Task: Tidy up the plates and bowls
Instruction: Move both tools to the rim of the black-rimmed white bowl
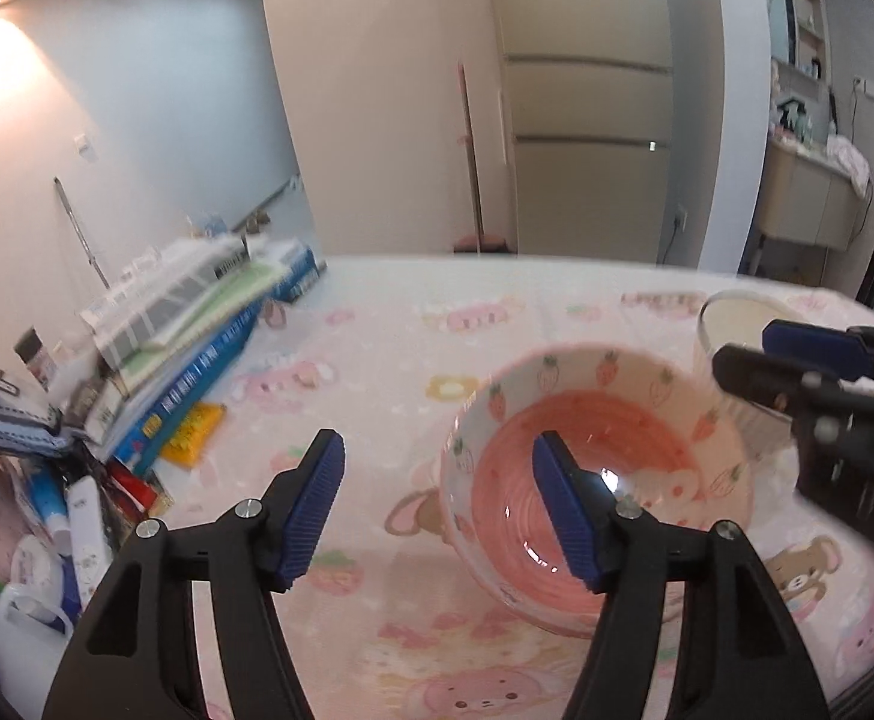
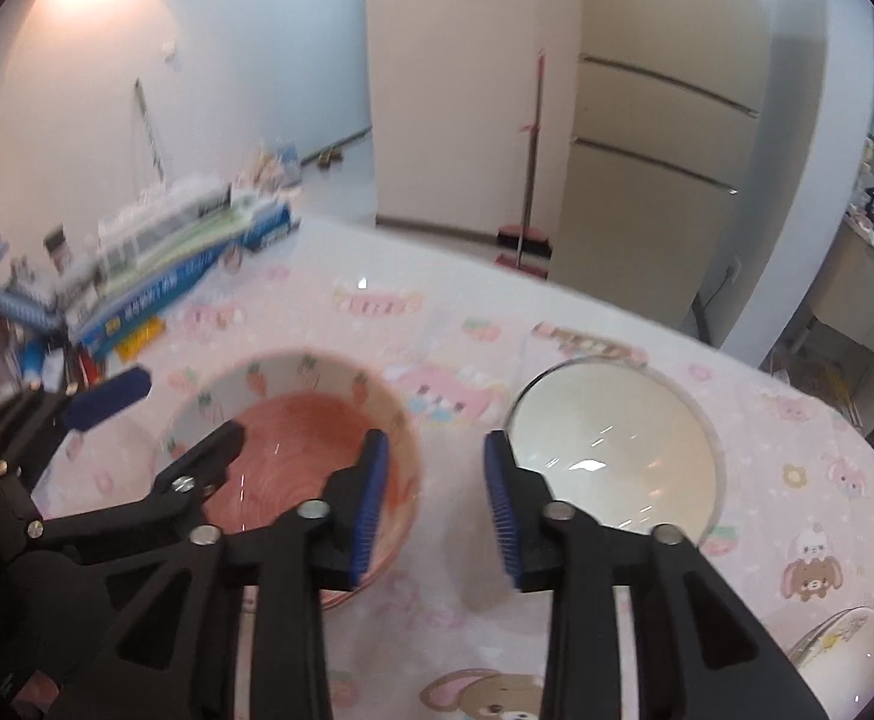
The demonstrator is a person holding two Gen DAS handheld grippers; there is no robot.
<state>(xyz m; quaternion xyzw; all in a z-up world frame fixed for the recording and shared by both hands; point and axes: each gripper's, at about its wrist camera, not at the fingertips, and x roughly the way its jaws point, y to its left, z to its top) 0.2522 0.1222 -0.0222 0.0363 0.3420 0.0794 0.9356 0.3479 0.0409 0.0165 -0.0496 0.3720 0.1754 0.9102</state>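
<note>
Pink strawberry-print ceramic bowl sits on the pink cartoon-cloth surface, right of the left gripper, apparently just under its right finger; the right gripper straddles the gap to the cream bowl. Both grippers' fingers open, empty.

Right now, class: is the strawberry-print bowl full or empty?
Empty. The strawberry-print bowl stands upright on the tablecloth, and its bare pink inside shows right down to the glossy bottom.

My right gripper hangs with jaws apart and empty above the pink cartoon-print tablecloth, between the strawberry-patterned pink ceramic bowl and the cream bowl.
</note>
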